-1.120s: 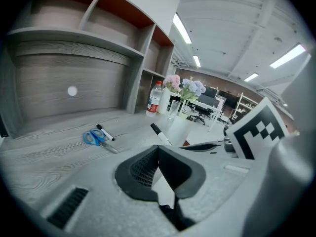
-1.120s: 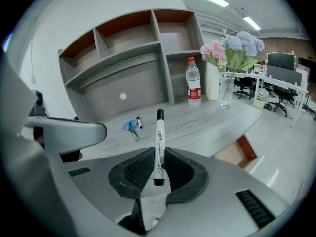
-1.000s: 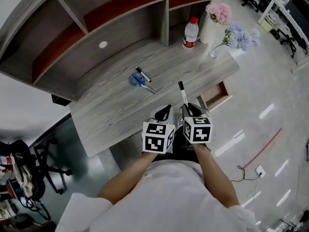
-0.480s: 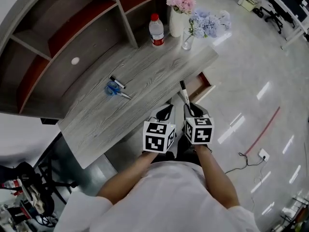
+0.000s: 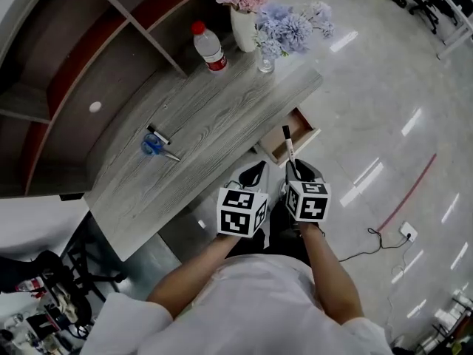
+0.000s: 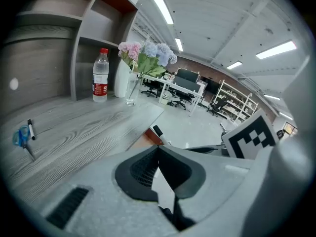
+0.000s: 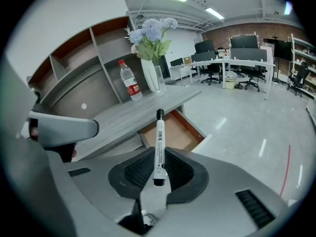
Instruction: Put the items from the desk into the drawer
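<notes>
My right gripper is shut on a white marker with a black cap, which sticks out past the fingertips. The marker points at the open wooden drawer under the desk's right end. In the head view that drawer lies just beyond the marker's tip. My left gripper hovers beside the right one, off the desk's front edge, shut with nothing in it. Blue scissors and a second marker lie on the grey desk.
A water bottle, a white vase of pink flowers and a glass vase of blue flowers stand at the desk's back right. Shelves rise behind the desk. Glossy floor spreads to the right, with a cable on it.
Both grippers have moved right along the desk's front edge, from over the desk top to in front of the open drawer. The marker stays in the right gripper.
</notes>
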`<act>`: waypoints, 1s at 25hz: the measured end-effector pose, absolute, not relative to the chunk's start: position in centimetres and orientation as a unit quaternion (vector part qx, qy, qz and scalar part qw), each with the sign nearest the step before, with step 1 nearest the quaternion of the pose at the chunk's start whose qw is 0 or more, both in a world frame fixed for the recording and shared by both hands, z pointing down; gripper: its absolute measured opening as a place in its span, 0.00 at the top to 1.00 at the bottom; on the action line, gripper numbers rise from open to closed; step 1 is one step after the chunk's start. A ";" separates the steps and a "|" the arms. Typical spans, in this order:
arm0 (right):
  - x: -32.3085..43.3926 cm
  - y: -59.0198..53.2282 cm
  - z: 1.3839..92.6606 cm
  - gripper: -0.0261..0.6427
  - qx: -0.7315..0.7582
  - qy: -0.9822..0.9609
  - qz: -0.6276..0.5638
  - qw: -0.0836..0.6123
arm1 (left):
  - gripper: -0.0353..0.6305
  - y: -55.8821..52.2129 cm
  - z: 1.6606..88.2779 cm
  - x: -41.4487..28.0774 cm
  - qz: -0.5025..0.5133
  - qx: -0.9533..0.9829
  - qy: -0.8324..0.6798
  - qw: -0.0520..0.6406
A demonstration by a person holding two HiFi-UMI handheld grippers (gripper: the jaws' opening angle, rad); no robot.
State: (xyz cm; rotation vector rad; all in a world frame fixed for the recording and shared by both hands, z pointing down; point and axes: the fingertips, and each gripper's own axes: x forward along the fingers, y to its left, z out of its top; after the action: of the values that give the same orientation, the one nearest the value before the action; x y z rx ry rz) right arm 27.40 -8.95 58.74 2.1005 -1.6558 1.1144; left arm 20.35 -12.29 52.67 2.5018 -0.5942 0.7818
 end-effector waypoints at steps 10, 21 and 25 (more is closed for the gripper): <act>30.6 -11.4 66.0 0.88 0.692 -0.563 0.434 0.123 | 0.94 -14.2 55.5 23.5 0.310 0.890 -0.243 0.232; 30.7 -15.3 68.5 0.89 0.675 -0.584 0.436 0.119 | 0.94 -15.8 56.7 24.2 0.314 0.872 -0.277 0.253; 30.5 -16.8 69.1 0.88 0.670 -0.592 0.431 0.124 | 0.94 -16.5 57.3 23.7 0.318 0.866 -0.287 0.259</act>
State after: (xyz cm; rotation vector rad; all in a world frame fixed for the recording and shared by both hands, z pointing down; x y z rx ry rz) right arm 30.49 -16.76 69.06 1.9527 -1.7252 1.2552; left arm 23.67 -16.50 57.30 2.3470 -0.7787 0.8606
